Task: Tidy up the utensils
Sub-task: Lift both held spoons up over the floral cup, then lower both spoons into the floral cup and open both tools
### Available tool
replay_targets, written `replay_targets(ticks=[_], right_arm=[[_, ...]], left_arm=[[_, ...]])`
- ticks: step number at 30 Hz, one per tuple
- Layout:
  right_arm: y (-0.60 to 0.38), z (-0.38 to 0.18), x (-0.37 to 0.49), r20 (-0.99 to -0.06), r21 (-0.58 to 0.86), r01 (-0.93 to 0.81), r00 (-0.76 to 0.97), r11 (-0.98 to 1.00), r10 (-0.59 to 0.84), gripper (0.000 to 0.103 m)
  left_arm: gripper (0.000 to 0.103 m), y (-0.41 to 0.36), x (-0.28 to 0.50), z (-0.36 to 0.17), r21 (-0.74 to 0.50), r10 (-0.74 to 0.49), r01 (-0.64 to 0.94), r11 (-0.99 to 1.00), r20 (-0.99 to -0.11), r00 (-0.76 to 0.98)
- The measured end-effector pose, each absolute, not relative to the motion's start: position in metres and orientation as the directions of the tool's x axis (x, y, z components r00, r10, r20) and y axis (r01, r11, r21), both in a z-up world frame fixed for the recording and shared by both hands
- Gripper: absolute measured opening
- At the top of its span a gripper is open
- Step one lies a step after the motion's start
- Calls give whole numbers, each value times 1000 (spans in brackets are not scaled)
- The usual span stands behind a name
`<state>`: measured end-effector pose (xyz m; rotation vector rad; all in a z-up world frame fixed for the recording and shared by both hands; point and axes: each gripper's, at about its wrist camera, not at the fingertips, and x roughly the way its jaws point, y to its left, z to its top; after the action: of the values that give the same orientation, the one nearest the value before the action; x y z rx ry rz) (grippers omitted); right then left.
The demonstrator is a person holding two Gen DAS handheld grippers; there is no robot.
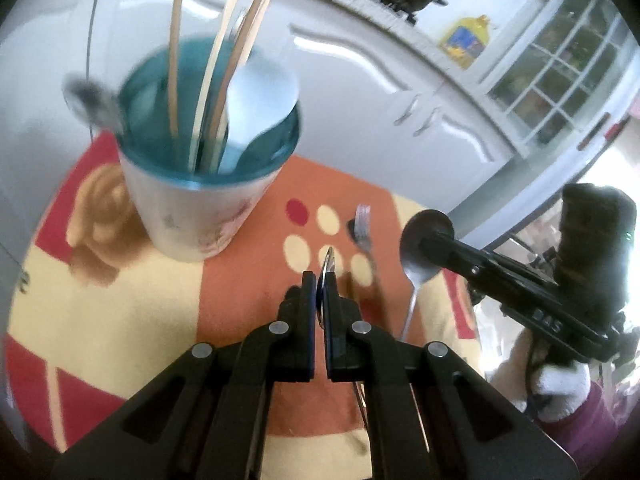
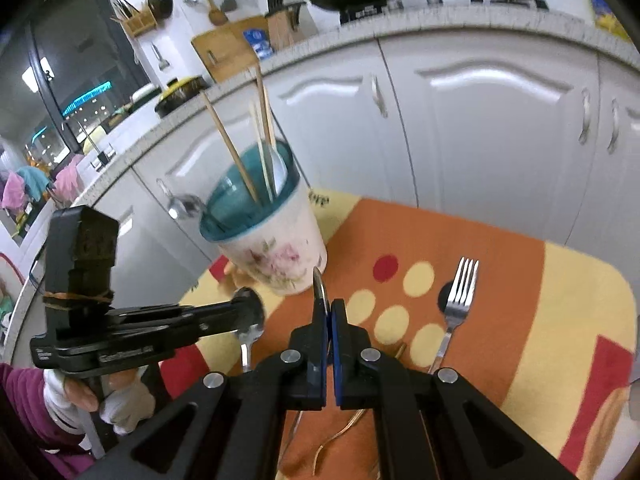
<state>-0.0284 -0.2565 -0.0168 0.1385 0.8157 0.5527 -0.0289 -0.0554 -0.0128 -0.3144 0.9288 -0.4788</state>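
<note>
The left gripper (image 1: 319, 280) was shut tight on a spoon (image 1: 325, 270). The thin metal edge of the spoon stuck up between its two pads. From the right wrist view, that same left gripper (image 2: 250, 310) showed from the side, with the spoon bowl (image 2: 249, 334) at its tip and the handle hanging down over the mat.

The right gripper (image 2: 327, 304) was also shut tight on a spoon (image 2: 319, 286), seen edge on between its pads. From the left wrist view, the right gripper (image 1: 430, 240) held its round spoon (image 1: 420, 254) above the mat, with the handle pointing down.

A white glove (image 2: 120, 396) with a purple sleeve held the left gripper's handle.

A cup (image 1: 200, 216) with a teal inside stood on the orange and yellow mat (image 1: 248, 280) on the desk. Chopsticks (image 1: 174, 60), a pale blue spoon (image 1: 260, 92) and a metal spoon (image 1: 90, 102) stood in the cup. The cup was near both grippers but not touching them.

A fork (image 2: 456, 304) lay flat on the mat, to the right of the cup. A gold fork (image 2: 340, 436) lay under the right gripper.
</note>
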Motion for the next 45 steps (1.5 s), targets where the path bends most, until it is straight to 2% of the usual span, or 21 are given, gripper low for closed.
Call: replay_targets(ticks=[10,16,20,30,39,45], right_arm=[[-250,45,-32,-558,295,-434,645,851,522,2],[-230,86,-15,-491,264,-437,707,860,510,2],[-211,107,-1,-449,218,-434,750,874,485,2],[-176,110,48,-401,160,-391,813,906,422,2],[-149,82,76,-406,44,-379,838,924,364,2],[-145,63,84,-430,45,-392,823,919,373,2]], left_arm=[[1,-26,-40,60,-398,-492,296,868,-621,610],[1,6,-13,118,-330,-404,257,908,-536,741],[1,24,11,135,-306,-335,199,931,-505,795],[2,48,59,132,-182,-113,31,983,-461,880],[2,45,87,103,-115,-28,-27,993,-450,892],[2,37,91,85,-75,-18,-20,997,-466,885]])
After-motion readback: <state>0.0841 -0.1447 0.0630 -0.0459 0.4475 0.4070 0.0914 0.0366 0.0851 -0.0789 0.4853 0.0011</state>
